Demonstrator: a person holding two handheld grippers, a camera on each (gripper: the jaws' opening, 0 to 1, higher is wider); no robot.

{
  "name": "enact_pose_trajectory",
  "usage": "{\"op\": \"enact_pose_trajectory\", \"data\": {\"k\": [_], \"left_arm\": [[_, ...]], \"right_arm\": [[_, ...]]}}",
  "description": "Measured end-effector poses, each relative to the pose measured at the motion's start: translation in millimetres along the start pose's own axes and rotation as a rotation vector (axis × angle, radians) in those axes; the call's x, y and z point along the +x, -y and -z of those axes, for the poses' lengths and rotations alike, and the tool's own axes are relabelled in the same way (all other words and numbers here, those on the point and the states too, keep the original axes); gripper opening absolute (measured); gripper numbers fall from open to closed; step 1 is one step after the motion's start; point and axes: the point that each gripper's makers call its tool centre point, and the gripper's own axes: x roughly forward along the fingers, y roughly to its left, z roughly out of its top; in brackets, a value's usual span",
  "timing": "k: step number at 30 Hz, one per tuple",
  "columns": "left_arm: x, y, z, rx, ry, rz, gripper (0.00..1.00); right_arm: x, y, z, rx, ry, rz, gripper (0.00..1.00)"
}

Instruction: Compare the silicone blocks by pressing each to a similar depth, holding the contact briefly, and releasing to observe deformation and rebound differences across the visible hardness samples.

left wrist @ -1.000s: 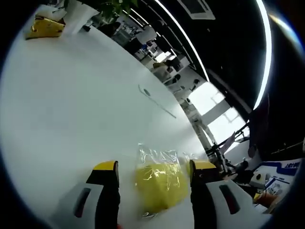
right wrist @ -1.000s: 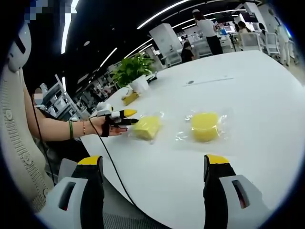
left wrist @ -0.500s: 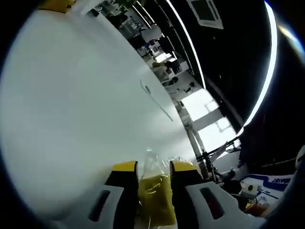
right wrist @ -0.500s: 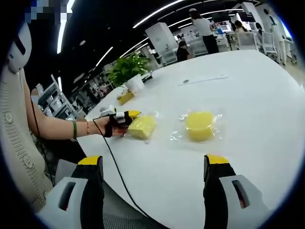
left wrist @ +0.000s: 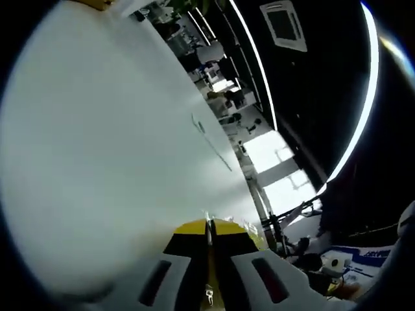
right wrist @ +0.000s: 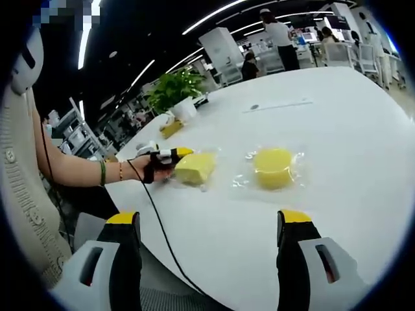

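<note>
The square block (right wrist: 194, 168) lies on the white table (right wrist: 337, 136), long axis toward the round block (right wrist: 273, 167); left gripper (right wrist: 170, 155) pinches its bagged edge, right gripper (right wrist: 211, 228) spread, hovering

Your left gripper (left wrist: 208, 228) has its yellow-tipped jaws squeezed nearly together at 6 o'clock of the left gripper view, with only a thin sliver of yellow block (left wrist: 209, 285) showing in the slit between them. In the right gripper view that same gripper (right wrist: 170, 156) sits at 9 o'clock, held in your left hand (right wrist: 148, 170), its tips clamped on the near end of the yellow block (right wrist: 194, 168). Your bare forearm (right wrist: 74, 172) reaches in from the 9 o'clock edge, with bands at the wrist. Your right gripper (right wrist: 211, 227) hovers above the table edge, jaws spread wide at 7 and 5 o'clock, gripping nothing.
</note>
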Motion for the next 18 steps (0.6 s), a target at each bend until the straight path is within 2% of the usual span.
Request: {"op": "enact_pose_trajectory", "data": {"k": [2,5,13,16,18], "left_arm": [[0.4,2.2,-0.4,0.026,-0.004,-0.006,0.0],[1.3,10.4,-0.2,0.125,-0.019,-0.007,0.0],[-2.1,34.9,-1.5,0.448,-0.091,-0.092,0.0],[-2.7,48.6,-0.4,0.539,-0.113,-0.114,0.0],[-1.9,59.9,1.8,0.637,-0.136,-0.122,0.0]], "right_arm": [[-0.2,-0.3,-0.5,0.0,0.002,-0.002,0.81],[-0.7,-1.6,-2.8,-0.004,0.009,-0.005,0.8],[-4.3,-7.7,-9.8,-0.024,0.039,-0.025,0.8],[-8.0,-11.7,-12.6,-0.033,0.057,-0.034,0.8],[-10.8,-13.9,-14.0,-0.04,0.067,-0.04,0.8]]}}
